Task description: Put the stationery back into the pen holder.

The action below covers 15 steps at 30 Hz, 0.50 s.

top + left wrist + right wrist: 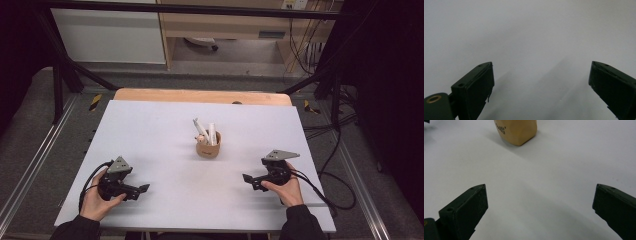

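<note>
— So, where does the cup (208, 148) sit?

— Near the middle of the white surface (165, 130), a little toward the far edge. It is a small tan cup standing upright, with a few white stick-like things (205, 131) leaning out of its top. What exactly they are is too small to tell.

— And the right gripper (248, 179)?

— Low over the surface near the right part of the near edge, held in the person's right hand (286, 189). Its jaws are spread wide with only bare surface between them. In the right gripper view the cup's lower part (517, 131) shows ahead of the jaws, well apart from them, with dark lettering on its side.

— The left gripper (143, 189)?

— Near the left part of the near edge, in the left hand (96, 201), tips pointing toward the middle. In the left gripper view its jaws also stand wide apart, gripping nothing, over plain white surface.

— Is either gripper touching the cup?

— No, both are well clear of it, one to each side, nearer the person.
</note>
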Motion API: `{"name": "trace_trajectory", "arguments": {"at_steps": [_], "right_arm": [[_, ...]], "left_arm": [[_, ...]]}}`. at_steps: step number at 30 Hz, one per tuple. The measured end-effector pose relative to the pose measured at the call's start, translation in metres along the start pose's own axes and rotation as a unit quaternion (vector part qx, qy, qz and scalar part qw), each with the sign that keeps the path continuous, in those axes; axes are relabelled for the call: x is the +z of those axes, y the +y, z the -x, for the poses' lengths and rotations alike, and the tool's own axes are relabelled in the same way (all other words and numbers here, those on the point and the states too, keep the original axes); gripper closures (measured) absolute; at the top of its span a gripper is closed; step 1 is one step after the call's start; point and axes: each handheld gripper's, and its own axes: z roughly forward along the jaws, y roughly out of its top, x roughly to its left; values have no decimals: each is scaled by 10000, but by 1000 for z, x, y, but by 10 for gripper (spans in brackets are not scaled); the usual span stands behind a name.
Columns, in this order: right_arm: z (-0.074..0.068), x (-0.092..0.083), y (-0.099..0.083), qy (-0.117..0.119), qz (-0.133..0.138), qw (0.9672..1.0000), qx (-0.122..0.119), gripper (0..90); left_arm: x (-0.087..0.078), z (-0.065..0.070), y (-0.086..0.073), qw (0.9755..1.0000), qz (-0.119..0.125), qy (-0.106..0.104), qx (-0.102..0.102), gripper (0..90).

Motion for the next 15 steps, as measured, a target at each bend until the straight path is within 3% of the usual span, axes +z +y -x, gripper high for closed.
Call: {"name": "trace_trajectory", "arguments": {"at_steps": [15], "right_arm": [[15, -20, -32, 193, 14, 9998, -30, 6]], "left_arm": [[0, 1, -1, 10000, 8, -7, -13, 62]]}}
